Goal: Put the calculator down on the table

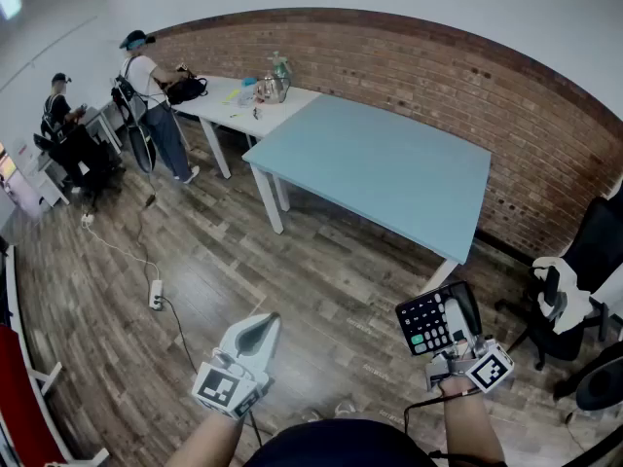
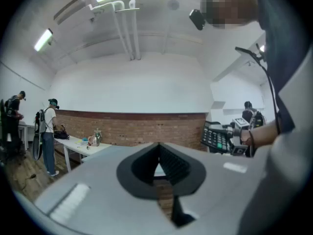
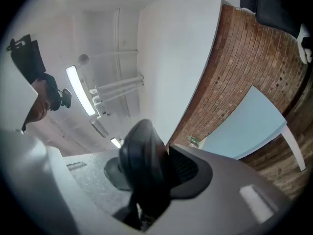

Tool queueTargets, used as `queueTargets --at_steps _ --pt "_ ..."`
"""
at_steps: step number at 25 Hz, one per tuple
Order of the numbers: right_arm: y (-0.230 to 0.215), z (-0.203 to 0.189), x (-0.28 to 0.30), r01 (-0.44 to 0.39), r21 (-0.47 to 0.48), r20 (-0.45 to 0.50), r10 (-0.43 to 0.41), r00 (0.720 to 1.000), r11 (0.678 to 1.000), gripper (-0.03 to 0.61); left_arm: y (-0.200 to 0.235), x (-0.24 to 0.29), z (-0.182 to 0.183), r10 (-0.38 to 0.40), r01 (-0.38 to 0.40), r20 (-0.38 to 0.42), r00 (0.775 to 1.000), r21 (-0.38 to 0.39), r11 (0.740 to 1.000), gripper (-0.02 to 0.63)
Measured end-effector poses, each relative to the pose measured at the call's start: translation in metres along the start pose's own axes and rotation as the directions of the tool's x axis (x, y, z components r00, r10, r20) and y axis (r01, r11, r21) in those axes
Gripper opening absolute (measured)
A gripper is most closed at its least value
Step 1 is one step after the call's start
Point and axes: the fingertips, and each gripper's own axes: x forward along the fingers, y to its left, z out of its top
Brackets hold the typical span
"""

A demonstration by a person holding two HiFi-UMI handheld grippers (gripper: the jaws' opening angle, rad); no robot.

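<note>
Calculator (image 1: 435, 321) near right, clamped in our right gripper (image 1: 456, 331), long axis running away from us, keys showing. Left gripper (image 1: 255, 333) near left, jaws together on nothing. Light-blue table (image 1: 389, 163) lies farther off, ahead and slightly left; we judge the right hand nearer.

Plastic calculator (image 1: 433, 324), matt table (image 1: 389, 163), rough brick wall (image 1: 438, 76)

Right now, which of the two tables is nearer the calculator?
The light blue table, just ahead of the calculator held in the right gripper. The white table stands farther off, cluttered, beside a standing person.
</note>
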Motion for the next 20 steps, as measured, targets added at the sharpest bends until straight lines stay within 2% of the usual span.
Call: queueTargets --at_steps 11,16,20 --pt "-0.005 0.0 -0.004 -0.016 0.007 -0.017 0.017 1.0 1.0 0.132 -0.011 0.005 0.003 0.018 -0.018 -0.005 1.0 0.016 1.0 0.002" --pt "-0.003 0.007 -0.005 -0.068 -0.036 -0.026 0.067 0.997 0.997 0.132 -0.024 0.01 0.002 0.02 -0.02 -0.006 1.0 0.005 1.0 0.002" --pt "-0.014 0.001 -0.005 -0.042 -0.012 -0.043 0.041 0.998 0.999 0.132 -0.024 0.012 -0.006 0.02 -0.019 -0.023 1.0 0.018 1.0 0.002"
